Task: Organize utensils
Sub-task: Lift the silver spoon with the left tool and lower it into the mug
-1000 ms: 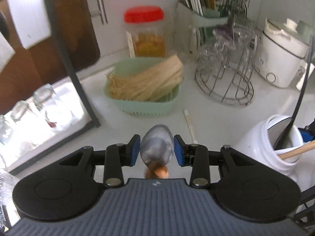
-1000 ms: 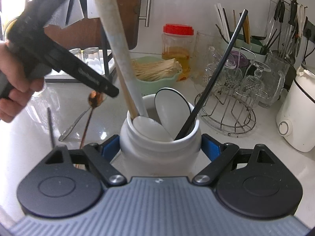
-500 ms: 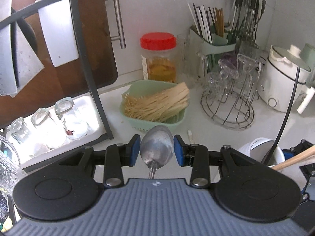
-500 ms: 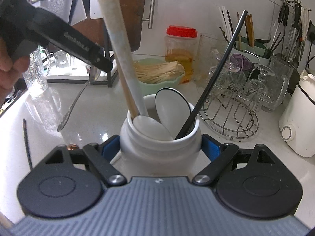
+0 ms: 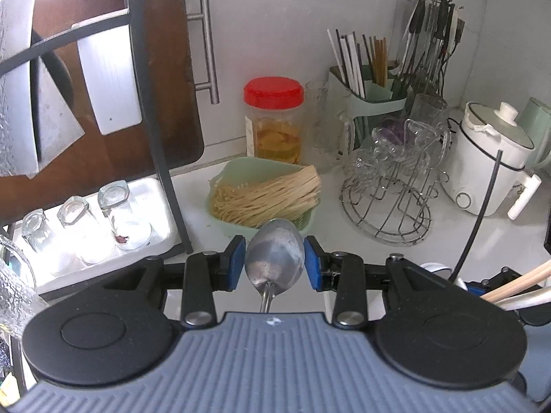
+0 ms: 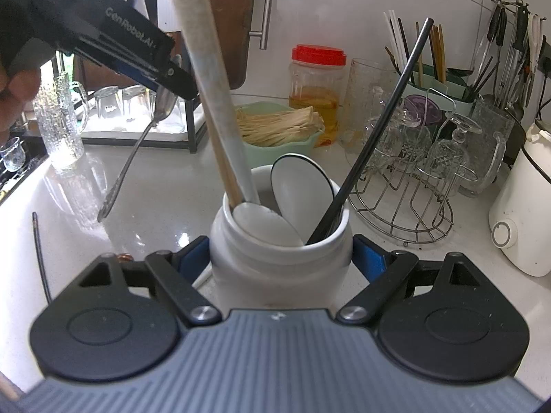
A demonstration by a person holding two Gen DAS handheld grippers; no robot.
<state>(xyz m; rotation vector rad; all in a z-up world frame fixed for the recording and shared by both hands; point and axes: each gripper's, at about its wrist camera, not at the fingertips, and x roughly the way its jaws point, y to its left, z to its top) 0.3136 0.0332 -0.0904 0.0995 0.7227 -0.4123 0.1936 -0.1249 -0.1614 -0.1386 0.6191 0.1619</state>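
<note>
My left gripper is shut on the bowl of a metal spoon, blue pads against both of its sides. In the right wrist view that spoon hangs handle-down from the left gripper, lifted off the counter to the left of the jar. My right gripper is shut on a white ceramic jar standing on the counter. The jar holds a white ladle, a white spoon with a dark rim, wooden chopsticks and a black stick.
A thin dark stick lies on the counter at the left. Behind stand a green basket of wooden sticks, a red-lidded jar, a wire rack with glasses, a green utensil caddy, a white cooker and a tray of glasses.
The left gripper has risen with the spoon, lifting it off the counter; its view now shows more of the wall and cabinet. The right gripper and jar have stayed put.
</note>
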